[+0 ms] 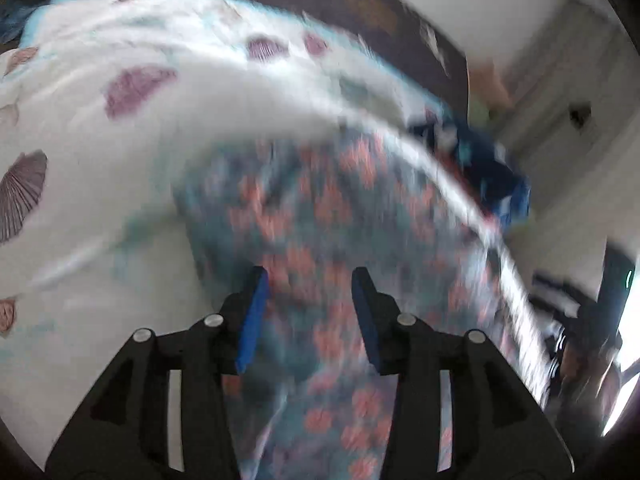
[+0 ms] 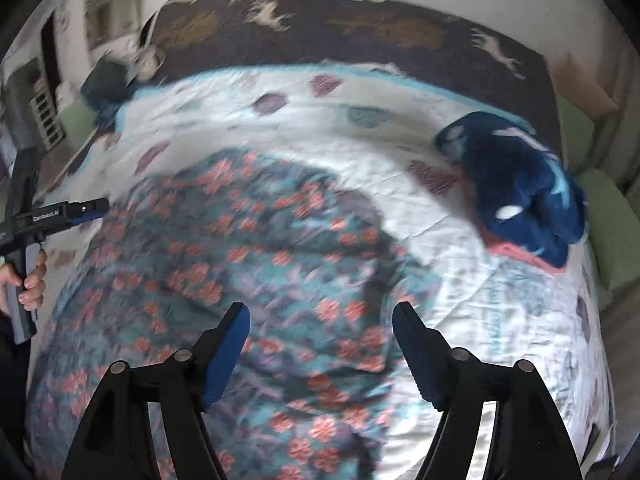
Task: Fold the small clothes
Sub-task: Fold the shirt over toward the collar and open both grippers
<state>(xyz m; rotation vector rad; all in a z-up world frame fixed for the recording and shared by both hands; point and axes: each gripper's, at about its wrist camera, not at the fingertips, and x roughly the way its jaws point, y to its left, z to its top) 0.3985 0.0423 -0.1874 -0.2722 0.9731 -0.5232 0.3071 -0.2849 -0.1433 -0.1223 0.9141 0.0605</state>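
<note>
Your left tongs stand part-way apart over the floral garment, blue pads clear of the cloth and nothing pinched between them; the blur leaves it unclear whether the tips brush the fabric. Your right tongs are spread wide above the same garment, also empty. In the right wrist view the left tool shows at the garment's far left edge, gripped by your hand, so the two tools appear set at opposite sides, probably to take an edge each for a fold. The garment lies spread on the white patterned bedspread, flat enough to fold where it is. A dark blue bundle sits well apart near the bed's right side, seemingly a piece set aside, which keeps the working area free
</note>
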